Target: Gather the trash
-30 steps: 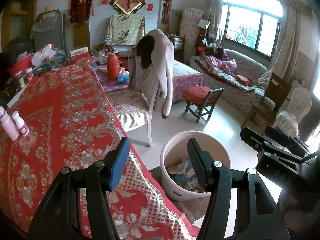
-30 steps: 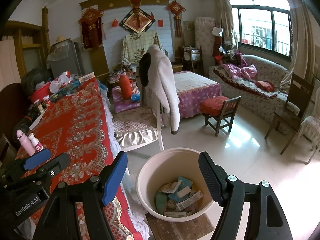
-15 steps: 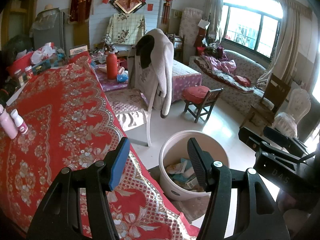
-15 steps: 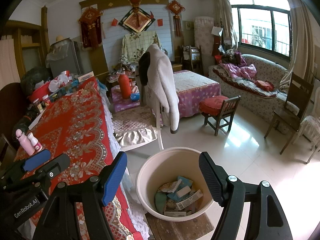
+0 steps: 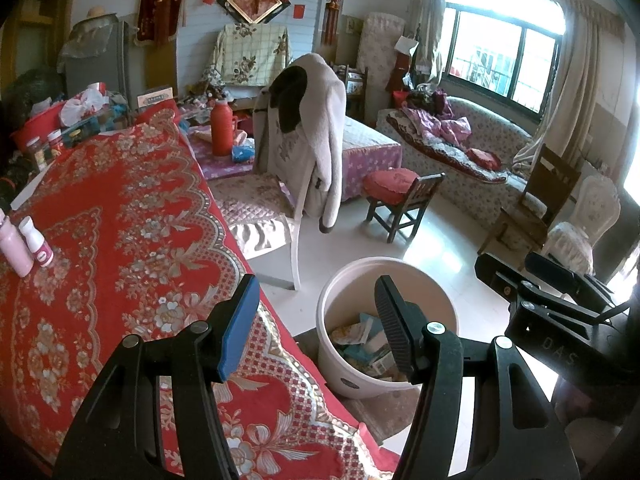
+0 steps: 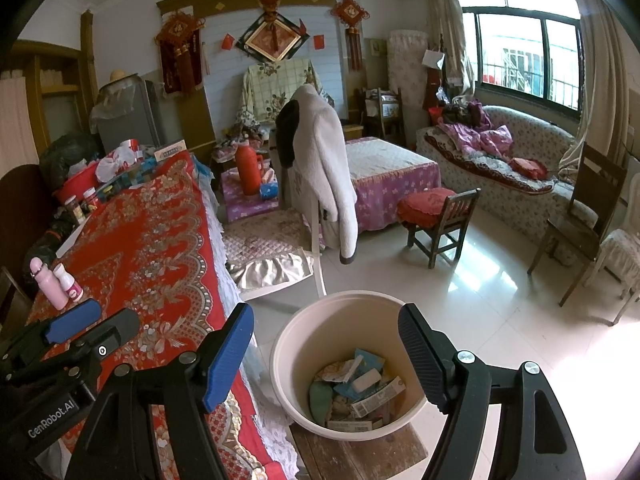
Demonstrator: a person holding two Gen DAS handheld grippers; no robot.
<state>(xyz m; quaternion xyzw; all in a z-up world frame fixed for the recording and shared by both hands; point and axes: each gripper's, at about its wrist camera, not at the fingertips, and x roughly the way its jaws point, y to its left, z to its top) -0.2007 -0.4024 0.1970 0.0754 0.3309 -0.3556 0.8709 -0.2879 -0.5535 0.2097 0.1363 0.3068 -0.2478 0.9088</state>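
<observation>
Here both tongs are held up in the air near the edge of the table, and both stand wide open with nothing between the fingers. The left gripper point(image 5: 314, 322) is above the corner of the red floral tablecloth point(image 5: 120, 240), with its blue pad over the cloth and its black ribbed pad in front of the bucket. The right gripper point(image 6: 326, 354) is more to the side of the floor, and its two fingers frame the bucket from above. In the right wrist view the left gripper point(image 6: 92, 326) shows also at the lower left, over the cloth.

The cream bucket point(image 6: 296, 344) stands on a low wooden board point(image 6: 360, 458) on the floor, just beside the hanging edge of the tablecloth. The trash point(image 6: 360, 388) lies at the bottom of it: small paper boxes, some wrappers and one green piece, all mixed together. In the left wrist view the same bucket point(image 5: 424, 280) is partly hidden behind the black finger, and the trash point(image 5: 360, 336) shows inside it.

On the far left part of the table there is a pink bottle point(image 6: 48, 282) and a small white bottle point(image 6: 70, 282), upright and just beside each other, well apart from both grippers. Behind the bucket is a chair with a light coat point(image 6: 332, 160) hanging over its back
</observation>
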